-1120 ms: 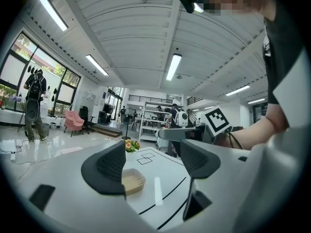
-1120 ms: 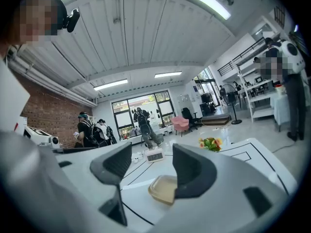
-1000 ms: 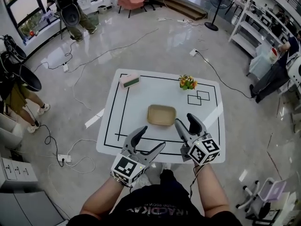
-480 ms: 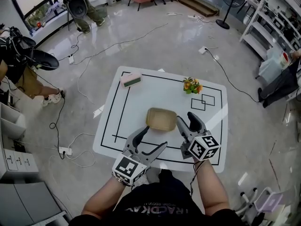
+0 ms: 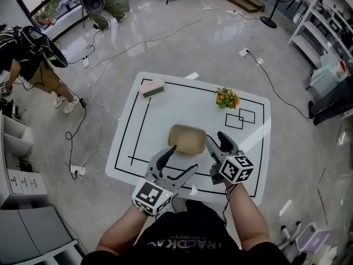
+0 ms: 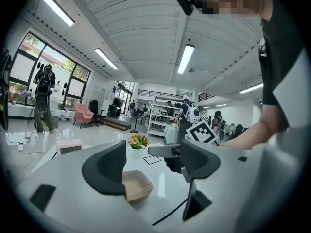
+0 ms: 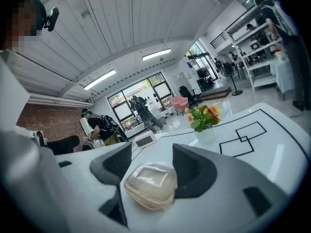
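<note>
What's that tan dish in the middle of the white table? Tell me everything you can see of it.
The tan dish is a shallow, rounded-corner rectangle with a raised rim, beige like pressed pulp, and empty. It lies flat near the middle of the white table. The left gripper and right gripper, both open, point at it from its near side; contact is unclear.

Camera setup: one overhead, two tool-mounted, all on the white table (image 5: 182, 106).
Head view: high above near edge, steeply down, whole table in frame. Left gripper view: rides the left tool (image 6: 153, 166), low at near-left, faces far and right, close behind the tan tray (image 6: 138, 187). Right gripper view: rides the right tool (image 7: 150, 171), low at near-right, faces far and left, closer still. Shared by all three: tan tray, flower pot (image 5: 227, 98), clock (image 5: 153, 89).
</note>
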{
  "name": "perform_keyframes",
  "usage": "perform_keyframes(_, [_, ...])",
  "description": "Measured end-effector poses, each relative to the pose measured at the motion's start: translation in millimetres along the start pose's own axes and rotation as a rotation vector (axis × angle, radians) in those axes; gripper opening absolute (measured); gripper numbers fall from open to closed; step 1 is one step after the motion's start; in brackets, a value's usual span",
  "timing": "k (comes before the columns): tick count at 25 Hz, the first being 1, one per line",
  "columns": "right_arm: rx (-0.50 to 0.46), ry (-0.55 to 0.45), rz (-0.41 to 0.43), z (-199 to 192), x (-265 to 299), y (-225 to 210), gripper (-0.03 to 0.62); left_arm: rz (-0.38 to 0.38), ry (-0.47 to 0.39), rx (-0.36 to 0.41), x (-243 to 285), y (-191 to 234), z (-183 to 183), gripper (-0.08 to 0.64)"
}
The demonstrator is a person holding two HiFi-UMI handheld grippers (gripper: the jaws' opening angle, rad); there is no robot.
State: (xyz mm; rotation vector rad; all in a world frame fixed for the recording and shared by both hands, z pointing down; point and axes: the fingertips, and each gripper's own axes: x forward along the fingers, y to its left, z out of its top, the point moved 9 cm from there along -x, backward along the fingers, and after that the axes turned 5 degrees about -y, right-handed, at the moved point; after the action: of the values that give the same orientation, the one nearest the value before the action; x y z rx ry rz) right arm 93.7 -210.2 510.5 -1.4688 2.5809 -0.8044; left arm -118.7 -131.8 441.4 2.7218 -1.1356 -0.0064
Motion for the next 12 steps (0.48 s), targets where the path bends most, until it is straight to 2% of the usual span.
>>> perform_keyframes(12, [0.104, 0.128, -0.026, -45.6, 14.0, -35.1, 0.247, 0.01, 0.031, -0.016, 19.8, -0.2, -11.8, 0.342])
